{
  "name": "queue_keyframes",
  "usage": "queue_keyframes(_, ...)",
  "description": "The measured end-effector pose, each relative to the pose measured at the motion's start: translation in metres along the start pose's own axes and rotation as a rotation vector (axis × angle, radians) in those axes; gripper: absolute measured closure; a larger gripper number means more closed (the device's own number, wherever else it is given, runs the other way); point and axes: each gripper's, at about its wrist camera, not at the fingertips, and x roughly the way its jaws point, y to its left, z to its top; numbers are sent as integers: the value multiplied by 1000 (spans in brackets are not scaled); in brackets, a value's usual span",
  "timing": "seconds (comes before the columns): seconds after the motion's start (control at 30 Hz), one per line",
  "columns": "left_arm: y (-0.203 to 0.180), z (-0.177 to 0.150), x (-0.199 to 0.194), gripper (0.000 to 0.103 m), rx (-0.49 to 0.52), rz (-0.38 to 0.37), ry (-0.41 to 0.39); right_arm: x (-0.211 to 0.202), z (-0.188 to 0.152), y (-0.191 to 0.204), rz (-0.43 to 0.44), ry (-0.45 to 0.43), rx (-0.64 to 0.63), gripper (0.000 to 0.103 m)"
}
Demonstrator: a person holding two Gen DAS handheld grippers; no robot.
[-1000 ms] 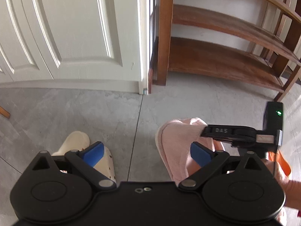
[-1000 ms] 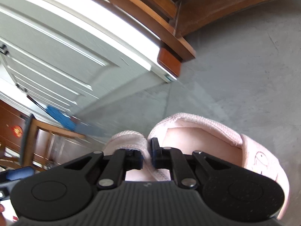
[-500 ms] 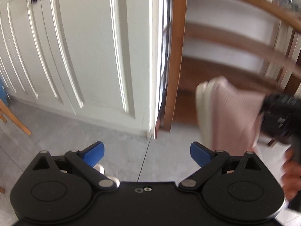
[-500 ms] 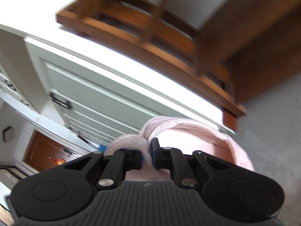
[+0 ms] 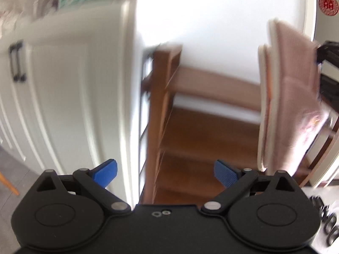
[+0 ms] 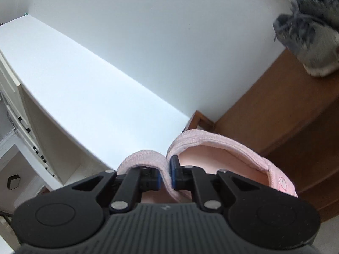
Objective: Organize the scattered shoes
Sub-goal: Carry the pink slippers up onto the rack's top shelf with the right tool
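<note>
The wooden shoe rack (image 5: 203,139) fills the frame's centre beside the white cabinet (image 5: 70,97). At right hang the pink slippers (image 5: 290,97), pinched together by the right gripper (image 6: 166,176), jaws clamped on their inner edges. The left gripper (image 5: 165,171) gapes wide, holding nothing, and a grey fuzzy shoe (image 6: 313,36) sits upper right.

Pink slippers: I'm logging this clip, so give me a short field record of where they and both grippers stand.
held item: pink slippers, a pair pinched together
holder: right gripper, fingers shut on the adjoining rims
slipper position: hanging in the air in front of the wooden shoe rack
left gripper: open, holding nothing
also in view: grey fuzzy shoe on the rack's shelf
</note>
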Motion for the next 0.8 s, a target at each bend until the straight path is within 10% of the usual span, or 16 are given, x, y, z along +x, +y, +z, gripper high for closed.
queue_keyframes(0.37,-95,120,3,4,33,38,-187,54,116,-11,-125,-19,53,91)
queue_keyframes(0.8,-40,151,66,4,76,-55,-124,195,123,-50,-454,1,103,89)
